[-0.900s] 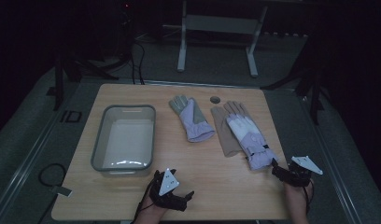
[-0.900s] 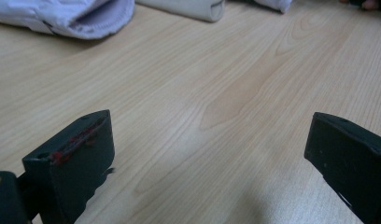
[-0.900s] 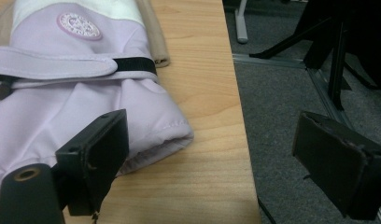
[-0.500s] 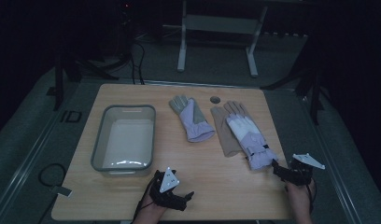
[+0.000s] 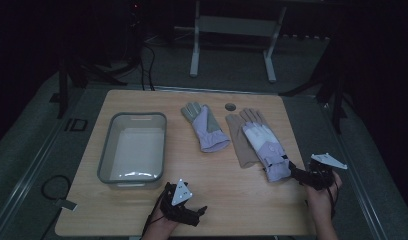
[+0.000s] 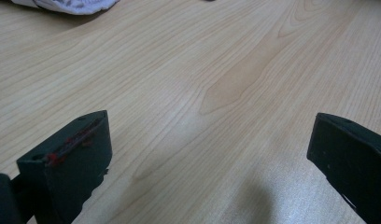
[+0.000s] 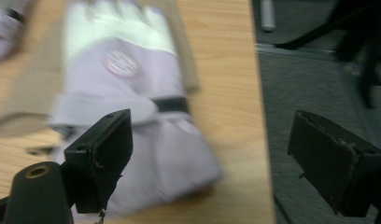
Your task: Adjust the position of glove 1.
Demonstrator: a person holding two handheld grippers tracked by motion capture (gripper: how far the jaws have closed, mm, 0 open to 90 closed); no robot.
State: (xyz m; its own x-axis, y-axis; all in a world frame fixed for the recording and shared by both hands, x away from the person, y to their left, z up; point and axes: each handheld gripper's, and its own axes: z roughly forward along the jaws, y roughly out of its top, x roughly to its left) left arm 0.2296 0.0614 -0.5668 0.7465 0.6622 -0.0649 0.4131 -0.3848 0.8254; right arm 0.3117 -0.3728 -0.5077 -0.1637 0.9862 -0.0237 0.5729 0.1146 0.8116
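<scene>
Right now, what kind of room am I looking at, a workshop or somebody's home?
Probably a lab or test room, not a home: a lone wooden table in a dark space, metal stands behind it, cables on the floor, and a person working with hand-held grippers.

No legible text — round glove (image 7: 132,107) emblem (image 7: 119,63) blurred.

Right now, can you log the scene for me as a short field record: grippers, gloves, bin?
right gripper: open, at the cuff of the right glove, not gripping
left gripper: open, over bare table near the front edge
left glove: flat, mid-table, untouched
beige cloth: under the right glove
bin: left side, looks empty
</scene>
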